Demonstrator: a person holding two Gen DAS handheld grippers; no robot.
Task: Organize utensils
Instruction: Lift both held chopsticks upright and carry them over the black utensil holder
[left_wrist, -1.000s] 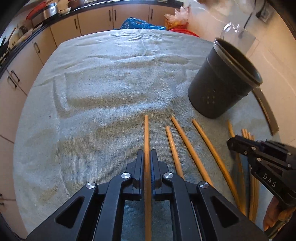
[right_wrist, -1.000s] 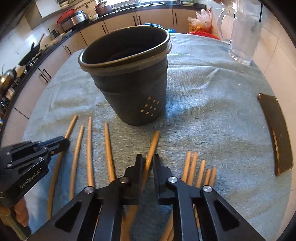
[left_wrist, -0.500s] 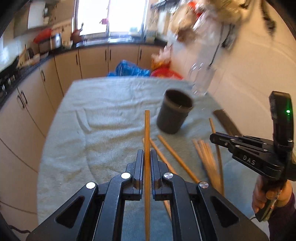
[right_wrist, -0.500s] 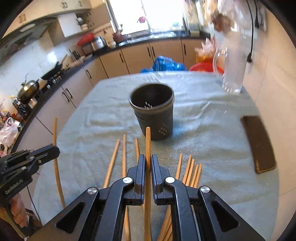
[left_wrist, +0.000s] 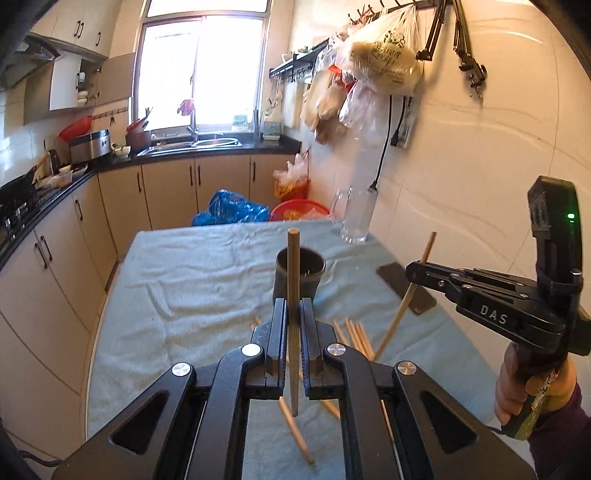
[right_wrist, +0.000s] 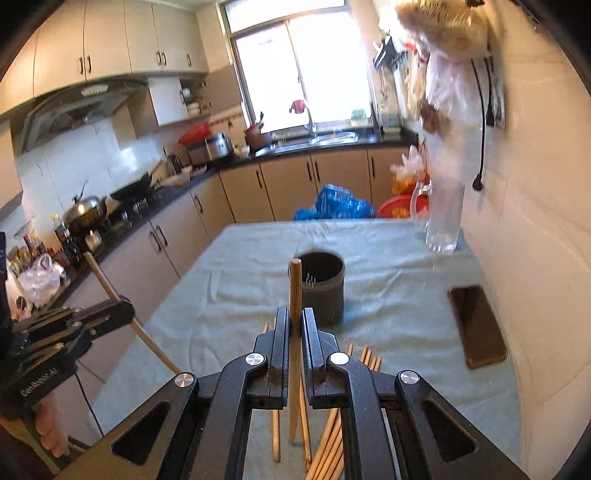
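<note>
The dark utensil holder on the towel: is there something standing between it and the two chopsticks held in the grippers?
Nothing visible does. The left gripper and right gripper each hold a chopstick in the air, short of the utensil holder. Only bare towel lies between; the loose chopsticks lie nearer, off the path.

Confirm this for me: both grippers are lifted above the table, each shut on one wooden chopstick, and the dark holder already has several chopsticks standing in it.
One error: the dark holder is empty in the right wrist view. The rest stands: left gripper and right gripper are each shut on one chopstick, raised above the table.
</note>
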